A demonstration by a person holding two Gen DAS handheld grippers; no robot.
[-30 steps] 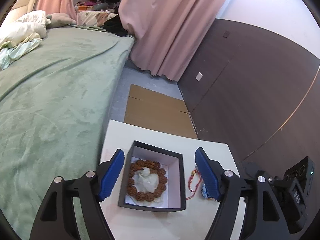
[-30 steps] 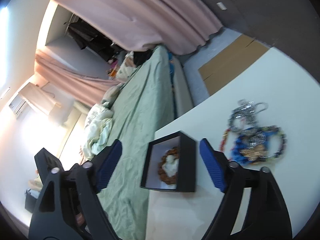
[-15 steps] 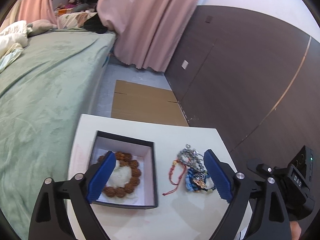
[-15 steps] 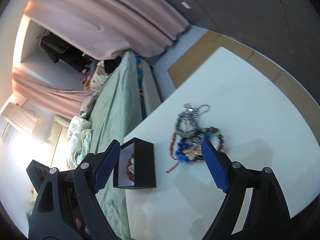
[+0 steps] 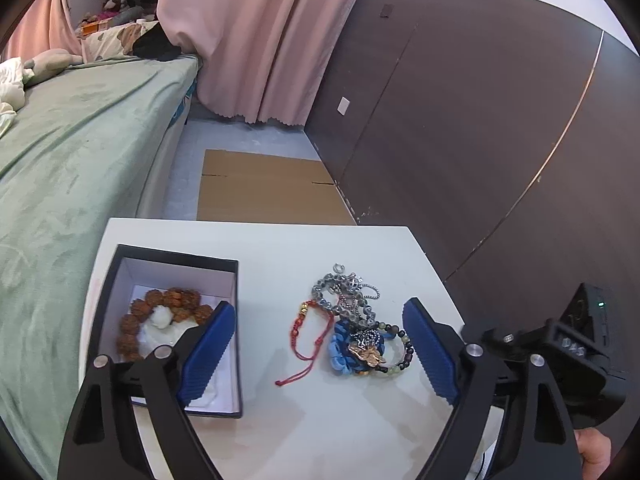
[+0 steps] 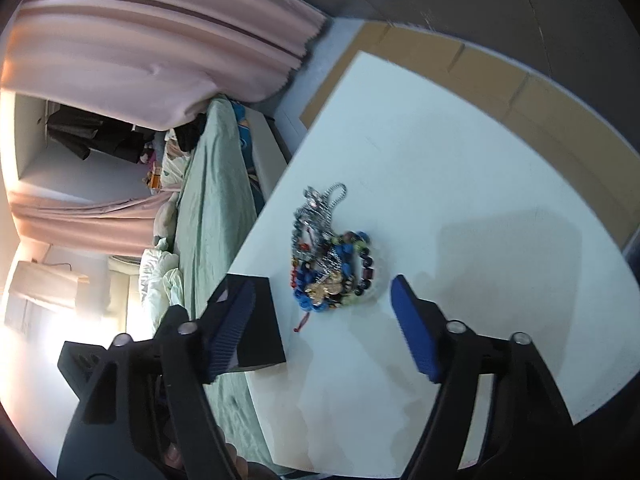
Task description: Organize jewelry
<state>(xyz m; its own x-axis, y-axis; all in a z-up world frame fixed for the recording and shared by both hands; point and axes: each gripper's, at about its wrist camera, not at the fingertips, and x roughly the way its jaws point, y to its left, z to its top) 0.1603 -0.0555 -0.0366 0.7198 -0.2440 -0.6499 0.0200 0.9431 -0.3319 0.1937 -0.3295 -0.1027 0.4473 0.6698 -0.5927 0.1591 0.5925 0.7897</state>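
A tangled pile of jewelry lies on the white table: silver chains, dark and green beads, a blue bracelet with a gold charm, and a red cord bracelet at its left. Left of it stands an open black box holding a brown bead bracelet. My left gripper hovers over the pile's near side, its jaws closing, nothing pressed between them. My right gripper hangs just short of the same pile, jaws closing and empty, its left finger in front of the box.
A bed with a green cover runs along the table's left side. Flat cardboard lies on the floor beyond the table, by a dark panelled wall and pink curtains. The right gripper's body shows at the left wrist view's right edge.
Both grippers have swung from the black box toward the jewelry pile, which now sits between each pair of fingers. The right gripper has rolled and dropped closer to the table, and its fingers have narrowed.
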